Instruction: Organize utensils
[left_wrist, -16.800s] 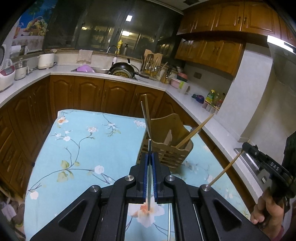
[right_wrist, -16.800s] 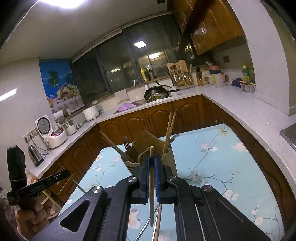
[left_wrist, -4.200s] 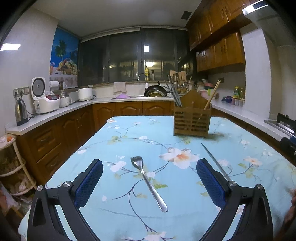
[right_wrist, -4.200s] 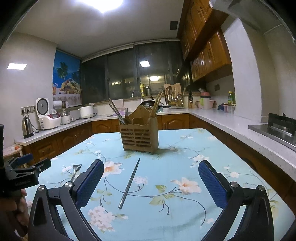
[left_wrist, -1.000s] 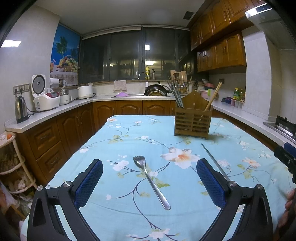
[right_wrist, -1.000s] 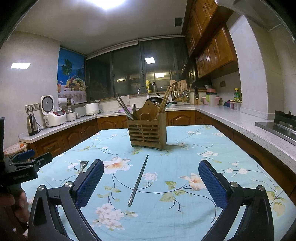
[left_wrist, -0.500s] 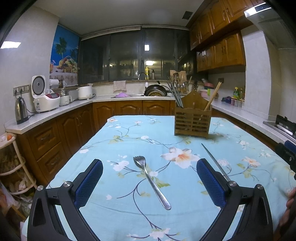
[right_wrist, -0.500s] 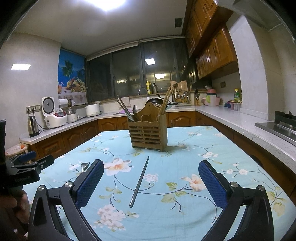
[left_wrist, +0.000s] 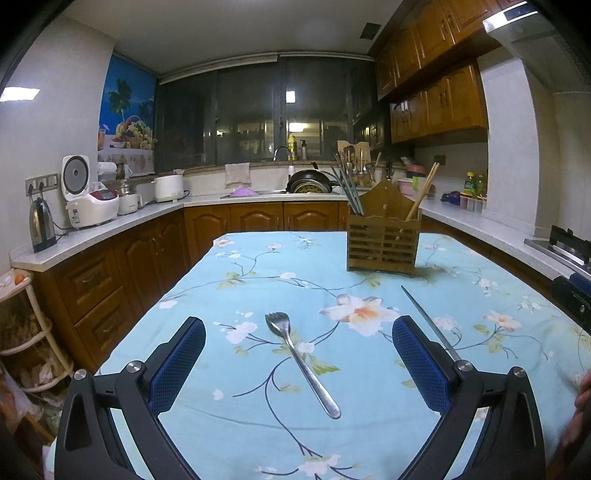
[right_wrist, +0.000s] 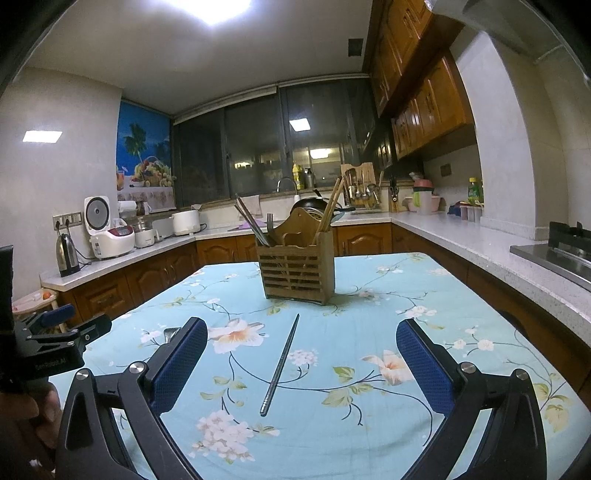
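A metal fork (left_wrist: 301, 360) lies flat on the floral tablecloth, tines away from me, between the wide-apart fingers of my open left gripper (left_wrist: 298, 345). A single metal chopstick (right_wrist: 280, 368) lies on the cloth between the fingers of my open right gripper (right_wrist: 302, 349); the same chopstick (left_wrist: 430, 324) shows beside the left gripper's right finger. The wooden utensil holder (right_wrist: 295, 272) stands upright farther back, with metal chopsticks, a fork and wooden chopsticks in it. The holder (left_wrist: 383, 244) shows in the left view too. Neither gripper holds anything.
The table with the blue floral cloth (left_wrist: 258, 280) sits inside a U-shaped kitchen counter (right_wrist: 461, 236). A rice cooker (left_wrist: 90, 201), a kettle (left_wrist: 42, 225) and a sink area stand on the counters. A stove (right_wrist: 569, 243) is at the right. A hand (right_wrist: 22, 413) holds the left gripper.
Both grippers went from shut on utensils over the holder to open and low above the table. Over the last second the views have only drifted slightly; the fork and chopstick lie still.
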